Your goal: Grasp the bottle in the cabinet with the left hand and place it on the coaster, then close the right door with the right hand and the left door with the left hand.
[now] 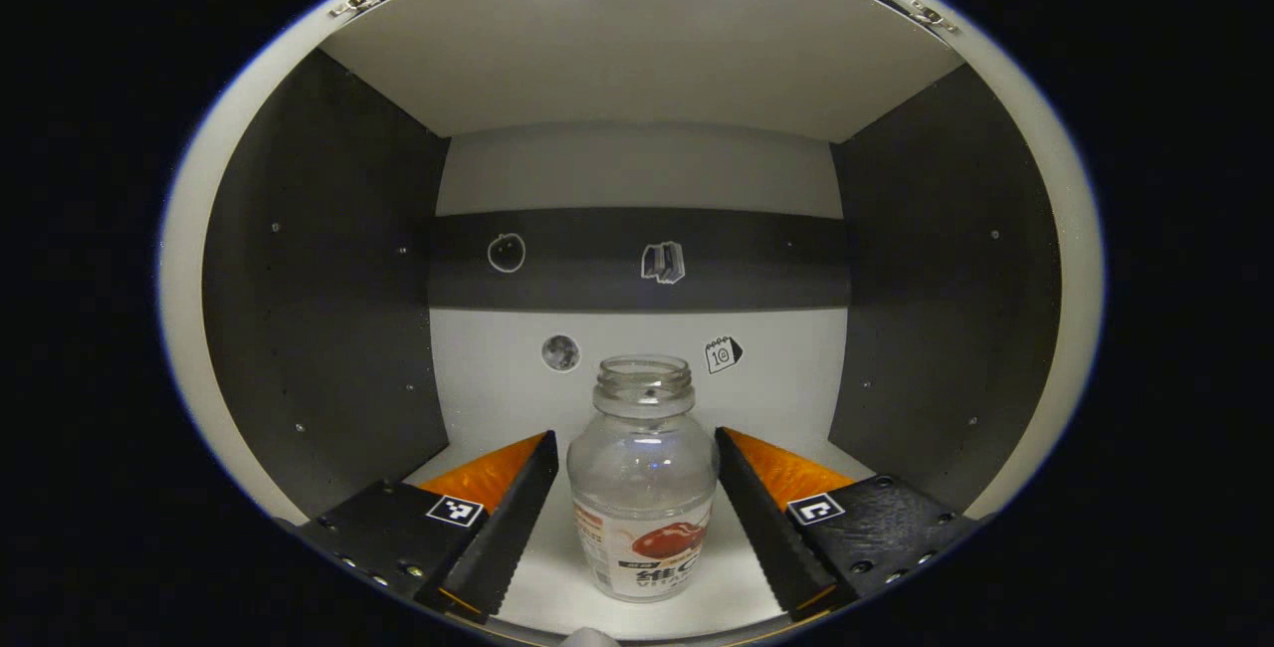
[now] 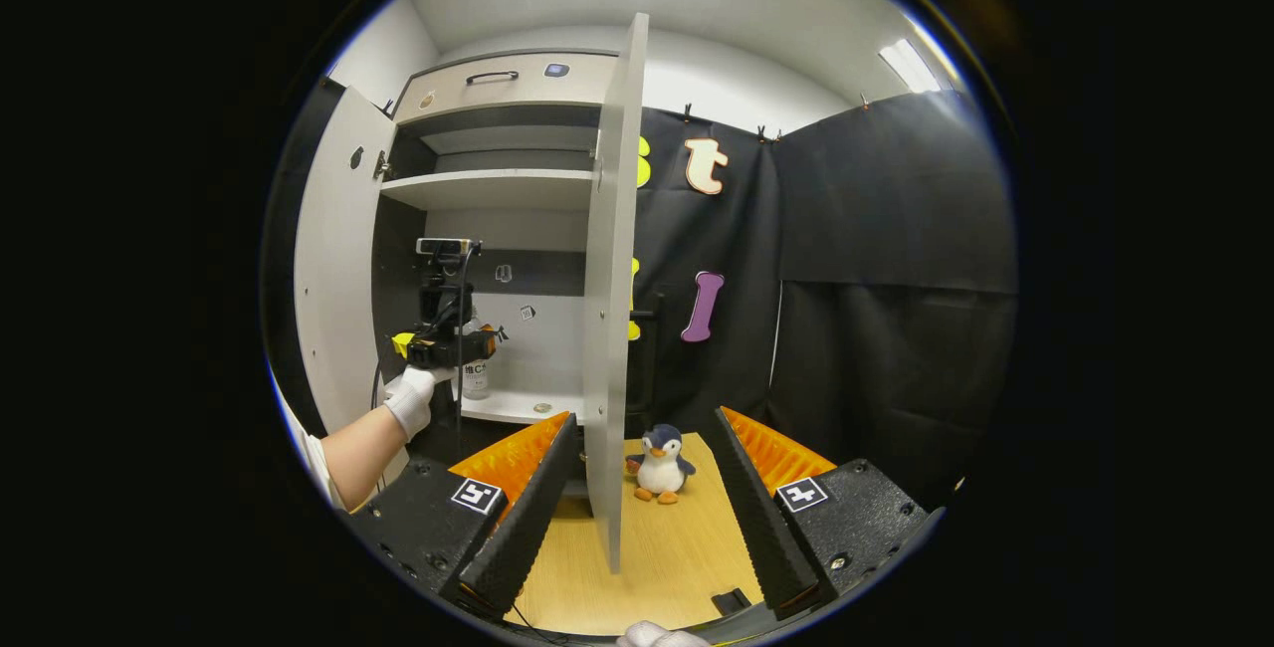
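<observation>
A clear, capless glass bottle with a printed label stands upright on the cabinet's white shelf. My left gripper is open, one finger on each side of the bottle, with a small gap on both sides. In the right gripper view a gloved hand holds the left gripper at the bottle inside the cabinet. The right gripper is open above the wooden table. The edge of the open right door stands in line with the gap between its fingers. The left door is swung wide open.
A small round disc lies on the shelf's front right. A penguin plush sits on the wooden table, and a small dark object lies near its front edge. Dark side walls close in the shelf.
</observation>
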Demonstrator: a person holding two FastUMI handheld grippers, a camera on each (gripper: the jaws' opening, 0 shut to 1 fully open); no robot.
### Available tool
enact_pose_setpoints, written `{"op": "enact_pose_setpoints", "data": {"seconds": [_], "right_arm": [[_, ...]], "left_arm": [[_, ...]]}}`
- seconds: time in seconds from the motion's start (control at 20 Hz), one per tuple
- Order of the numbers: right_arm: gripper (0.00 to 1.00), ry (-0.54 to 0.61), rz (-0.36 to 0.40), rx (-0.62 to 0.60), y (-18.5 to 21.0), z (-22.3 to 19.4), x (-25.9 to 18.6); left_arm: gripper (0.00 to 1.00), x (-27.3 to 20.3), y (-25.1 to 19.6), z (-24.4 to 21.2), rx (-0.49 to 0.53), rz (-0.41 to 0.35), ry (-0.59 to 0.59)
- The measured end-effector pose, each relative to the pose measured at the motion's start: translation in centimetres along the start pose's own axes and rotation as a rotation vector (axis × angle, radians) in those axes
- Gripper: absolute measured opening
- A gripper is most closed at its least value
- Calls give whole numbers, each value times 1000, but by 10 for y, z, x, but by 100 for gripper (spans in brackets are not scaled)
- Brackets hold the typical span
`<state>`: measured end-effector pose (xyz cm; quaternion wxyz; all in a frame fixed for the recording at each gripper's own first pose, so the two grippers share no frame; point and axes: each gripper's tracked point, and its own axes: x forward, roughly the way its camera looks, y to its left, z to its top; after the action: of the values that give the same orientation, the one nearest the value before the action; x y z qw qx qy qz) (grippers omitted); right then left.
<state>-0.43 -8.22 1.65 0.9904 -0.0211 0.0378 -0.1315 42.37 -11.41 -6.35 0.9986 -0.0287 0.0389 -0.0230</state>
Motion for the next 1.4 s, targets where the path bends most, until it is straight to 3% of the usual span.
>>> {"op": "enact_pose_setpoints", "data": {"seconds": [0.1, 0.3, 0.75, 1.0, 1.4], "right_arm": [[83, -2, 1, -5, -1, 1, -3], [83, -12, 13, -6, 0, 3, -11], [83, -27, 93, -13, 17, 9, -33], [83, -10, 140, -5, 27, 1, -46], [83, 33, 131, -24, 15, -26, -53]], "left_arm": [[78, 2, -2, 2, 7, -6, -6], [74, -16, 2, 14, -7, -19, -6], [74, -126, 10, 55, 30, -41, -91], [74, -189, 6, 39, -8, -64, -80], [75, -261, -6, -17, 35, -85, -123]]}}
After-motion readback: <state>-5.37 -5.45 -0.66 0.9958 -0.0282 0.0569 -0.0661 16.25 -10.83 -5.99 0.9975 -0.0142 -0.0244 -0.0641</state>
